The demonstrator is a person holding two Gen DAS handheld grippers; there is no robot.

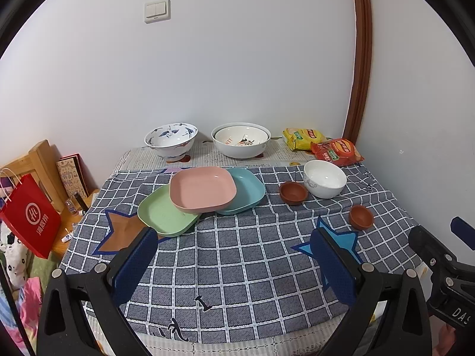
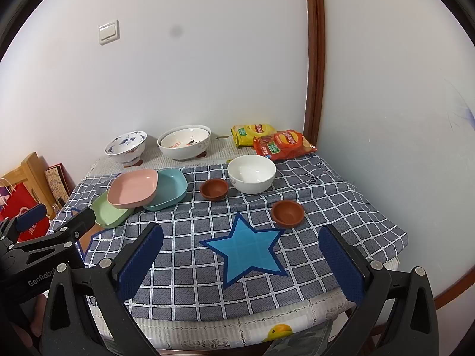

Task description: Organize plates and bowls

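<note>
A pink square plate rests tilted across a green plate and a teal plate. A plain white bowl stands to the right, with two small brown bowls near it. At the back stand a blue-patterned bowl and two nested white bowls. My left gripper is open and empty, above the cloth in front of the plates. My right gripper is open and empty over the blue star.
A checked cloth covers the table. Yellow and red snack bags lie at the back right by the wall corner. A red paper bag and a wooden chair stand left of the table.
</note>
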